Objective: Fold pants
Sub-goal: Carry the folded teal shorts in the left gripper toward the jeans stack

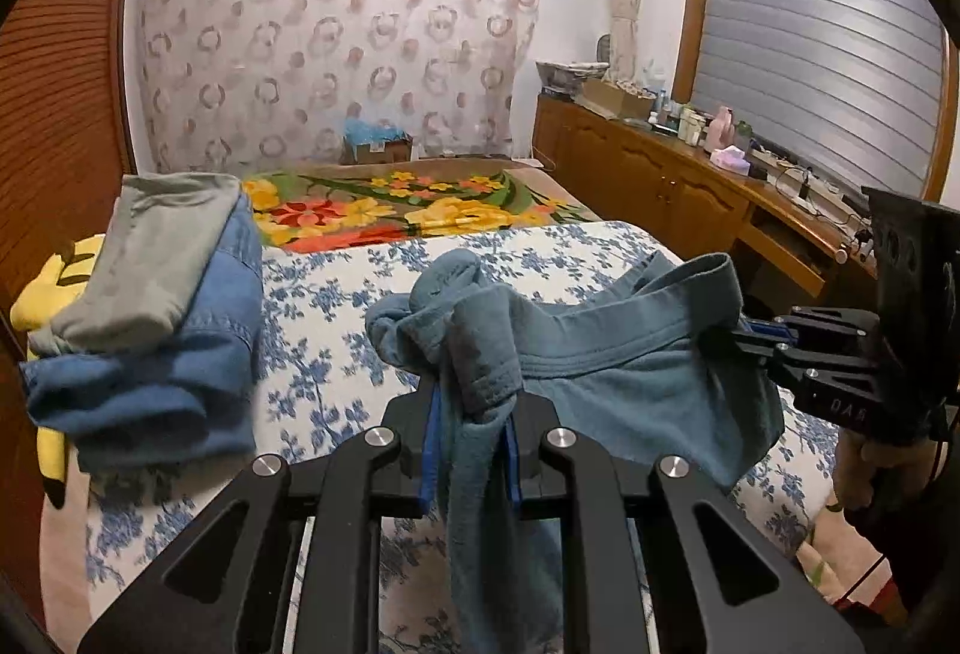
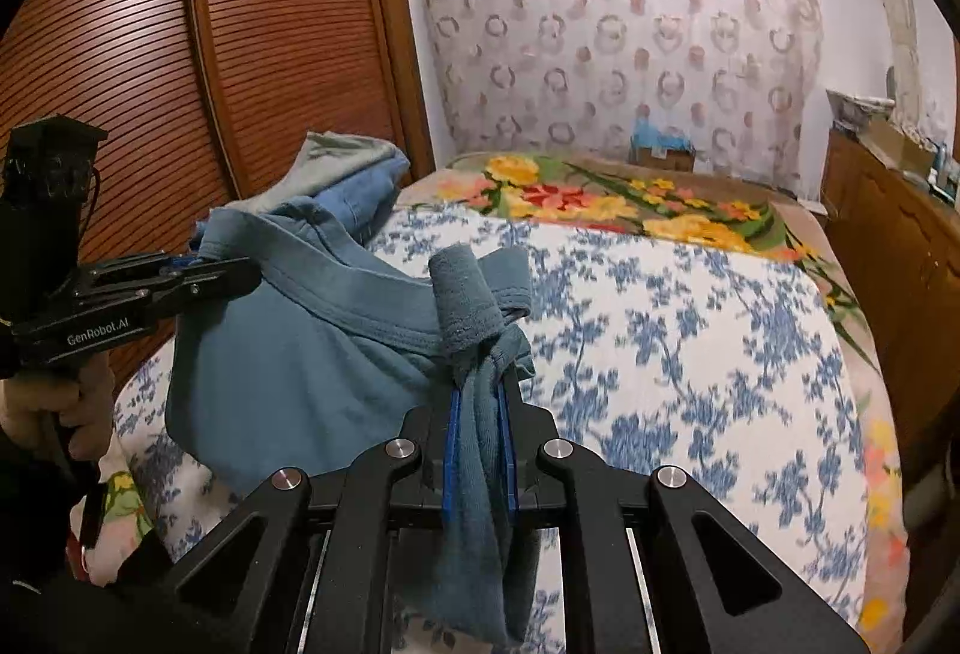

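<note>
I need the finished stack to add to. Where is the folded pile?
In the left wrist view, the folded pile sits at the bed's left edge, beside the wooden wardrobe.

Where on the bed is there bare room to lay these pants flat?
Free: the blue-floral sheet between the held teal pants and the bright flower blanket. Crowded: the wardrobe-side edge, taken by the stack of folded clothes. Both the left gripper and right gripper hold the waistband.

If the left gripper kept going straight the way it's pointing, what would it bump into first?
Probably the bed. The left gripper, shut on the pants, points down over the blue-flowered cover; depth is hard to judge.
</note>
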The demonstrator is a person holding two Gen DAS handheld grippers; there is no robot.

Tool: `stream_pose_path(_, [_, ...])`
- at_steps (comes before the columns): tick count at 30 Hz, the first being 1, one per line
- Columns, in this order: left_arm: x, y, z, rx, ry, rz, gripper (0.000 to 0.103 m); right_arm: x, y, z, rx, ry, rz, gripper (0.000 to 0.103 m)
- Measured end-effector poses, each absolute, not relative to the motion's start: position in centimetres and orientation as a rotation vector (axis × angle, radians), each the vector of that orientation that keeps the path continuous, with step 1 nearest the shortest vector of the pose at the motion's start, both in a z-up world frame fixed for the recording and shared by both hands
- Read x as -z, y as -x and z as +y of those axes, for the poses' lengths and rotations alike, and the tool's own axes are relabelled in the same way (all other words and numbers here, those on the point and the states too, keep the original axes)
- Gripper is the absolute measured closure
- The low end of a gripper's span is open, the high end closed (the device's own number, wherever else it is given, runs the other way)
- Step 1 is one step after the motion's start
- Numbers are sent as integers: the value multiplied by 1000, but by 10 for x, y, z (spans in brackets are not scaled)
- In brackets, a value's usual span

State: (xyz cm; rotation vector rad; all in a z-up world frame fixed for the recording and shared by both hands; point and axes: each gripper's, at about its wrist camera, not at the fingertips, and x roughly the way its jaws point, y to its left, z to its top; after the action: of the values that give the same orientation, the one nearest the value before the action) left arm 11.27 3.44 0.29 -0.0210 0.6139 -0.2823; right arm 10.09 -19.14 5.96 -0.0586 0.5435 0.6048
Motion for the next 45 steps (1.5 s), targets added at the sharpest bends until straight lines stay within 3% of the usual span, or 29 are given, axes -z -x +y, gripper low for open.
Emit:
stream_pose_path(11, [-3, -133, 52, 251, 40, 621, 85, -58, -146, -172, -644, 75, 547, 92])
stream_pose_path(22, [-38, -150, 84, 178, 54, 551, 85, -92, -206, -144, -734, 109, 463, 92])
stream_pose_path(45, [-81, -166, 160, 10, 71, 445, 85, -110, -319, -71, -894, 127, 318, 92])
